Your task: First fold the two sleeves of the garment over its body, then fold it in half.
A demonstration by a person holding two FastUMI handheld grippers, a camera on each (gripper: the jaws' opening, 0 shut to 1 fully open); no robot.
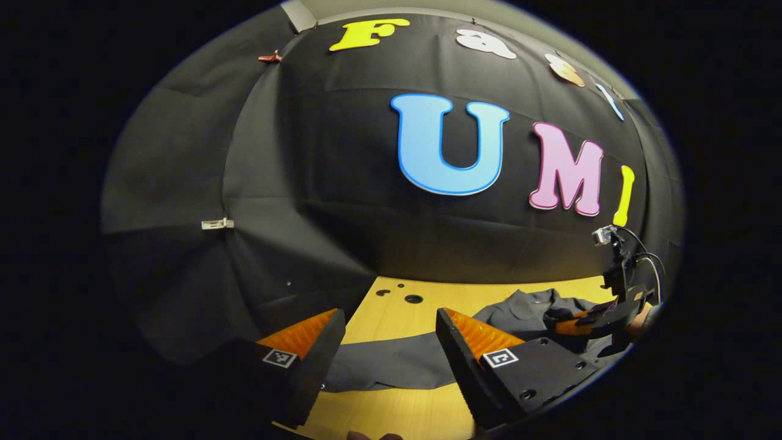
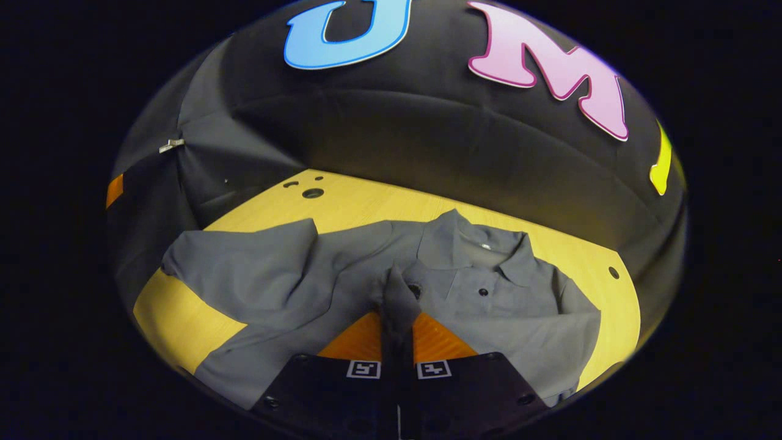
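A grey shirt [image 2: 379, 269] lies spread on the wooden table [image 2: 183, 318], one sleeve [image 2: 400, 299] pinched between the closed right gripper [image 2: 398, 318] for folding over the body, while the left gripper [image 1: 391, 342] is held open above the other sleeve, judged next to be grasped.

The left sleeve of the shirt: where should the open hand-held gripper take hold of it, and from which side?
Probably at the sleeve's outer end, where it lies spread flat on the table. The left hand-held gripper could come from the outer side, pinch the hem, then carry it over the shirt.
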